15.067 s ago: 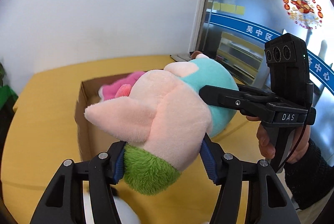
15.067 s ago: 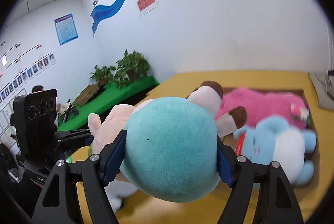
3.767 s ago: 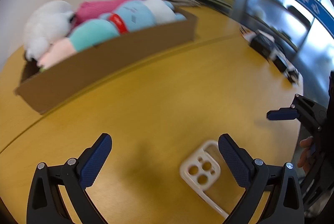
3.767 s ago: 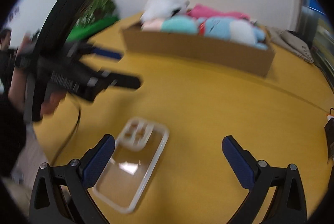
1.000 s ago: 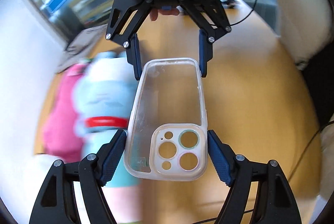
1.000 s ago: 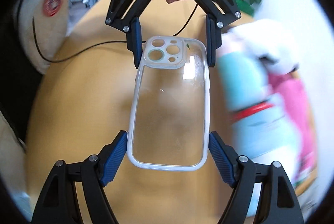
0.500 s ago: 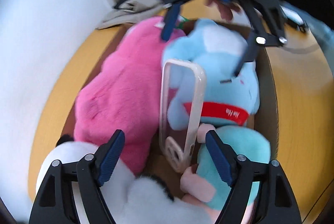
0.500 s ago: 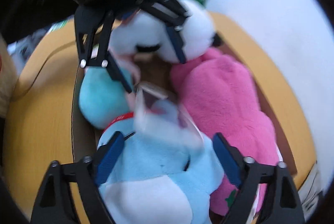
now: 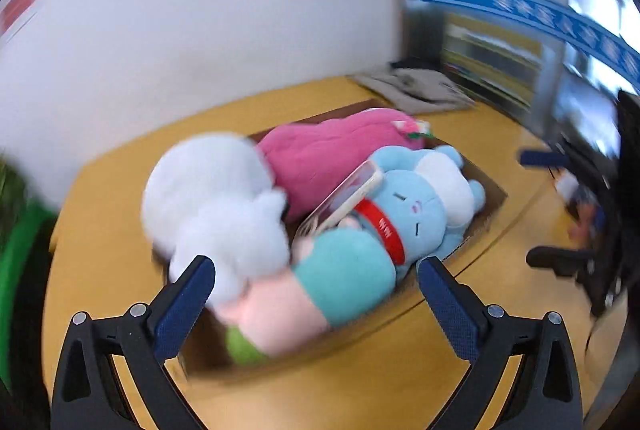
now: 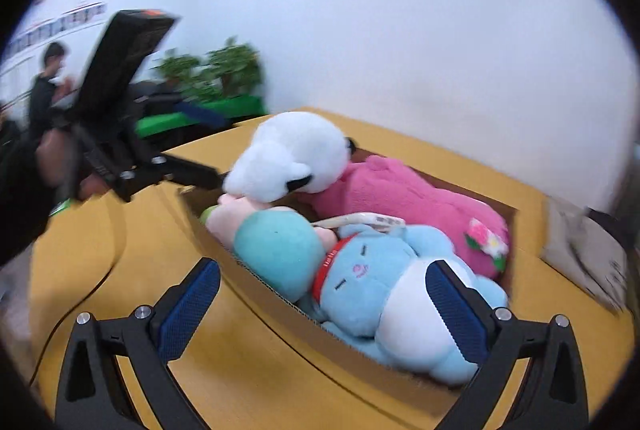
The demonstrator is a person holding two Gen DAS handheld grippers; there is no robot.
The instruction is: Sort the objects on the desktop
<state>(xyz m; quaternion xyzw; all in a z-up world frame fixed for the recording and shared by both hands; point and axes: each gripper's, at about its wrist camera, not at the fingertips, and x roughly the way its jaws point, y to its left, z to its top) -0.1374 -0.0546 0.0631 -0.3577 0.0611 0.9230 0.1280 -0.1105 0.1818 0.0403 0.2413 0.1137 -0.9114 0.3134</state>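
1. Left gripper (image 9: 316, 294): jaws wide, just opened, nothing between the pads; hovering at the near end of the cardboard box (image 9: 486, 207).
2. Right gripper (image 10: 322, 304): jaws likewise wide, just opened, empty; hanging over the box's near long wall.
3. Clear phone case (image 9: 340, 199): out of both claws, lying in the box, wedged slantwise between the pink plush (image 9: 332, 153) and the light-blue plush (image 9: 416, 209); long axis running up and away from the left gripper, camera-cutout end lower and nearer. In the right wrist view only a pale edge (image 10: 362, 220) showing, beyond the blue toy.
4. Nearer claw: hard to judge; both just short of the box, case ahead of each and slightly above centre.
5. Box contents: white plush (image 9: 218, 197) at the left end, teal-and-pink plush (image 9: 320, 282) in front, pink and light-blue plush behind, case on top. Quite full.
6. Outside the box: grey folded cloth (image 9: 416, 89) on the yellow table (image 9: 460, 382), beyond the far end.
7. Likely remaining: little, judging by the bare tabletop in view.
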